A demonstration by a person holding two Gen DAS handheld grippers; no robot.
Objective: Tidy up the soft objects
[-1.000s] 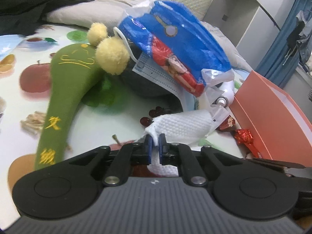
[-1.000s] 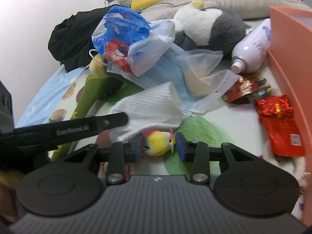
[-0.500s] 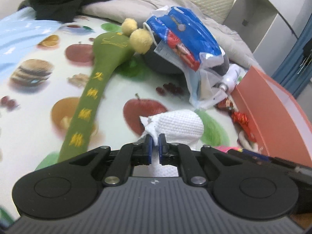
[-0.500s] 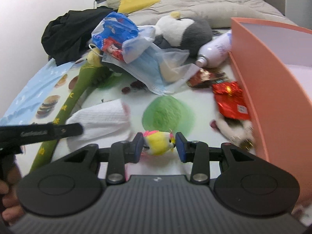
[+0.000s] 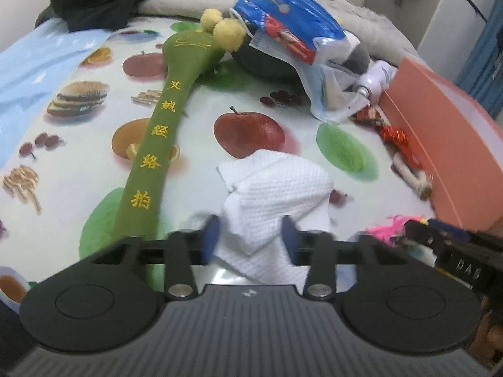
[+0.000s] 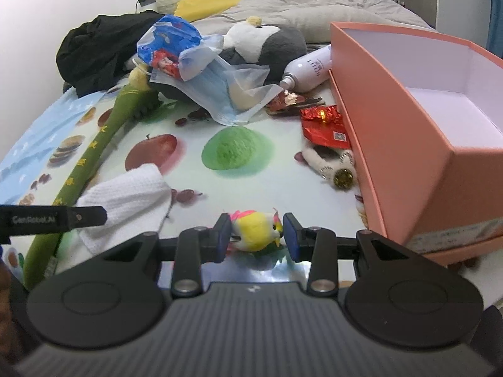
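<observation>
White cloth let go on the fruit-print sheet; yellow plush bird clamped in the right jaws.

The left gripper [image 5: 251, 238] has just been opening its jaws: the white waffle-weave cloth [image 5: 276, 188] lies crumpled between them, loose, its near edge hidden behind the gripper body. It rests on the bed's fruit-print sheet [image 5: 94, 132], just beside the long green plush mallet [image 5: 157, 144] with yellow characters. The right gripper [image 6: 254, 235] is clenched on a small yellow plush bird [image 6: 256, 227] with pink tufts, near the open orange box [image 6: 408, 132]. Behind, a grey-and-white plush toy [image 6: 267, 44] is half buried under a blue plastic bag [image 6: 173, 47] and a face mask [image 6: 213, 94]. The left fingertip is motion-blurred; the box runs out of view at the right.
</observation>
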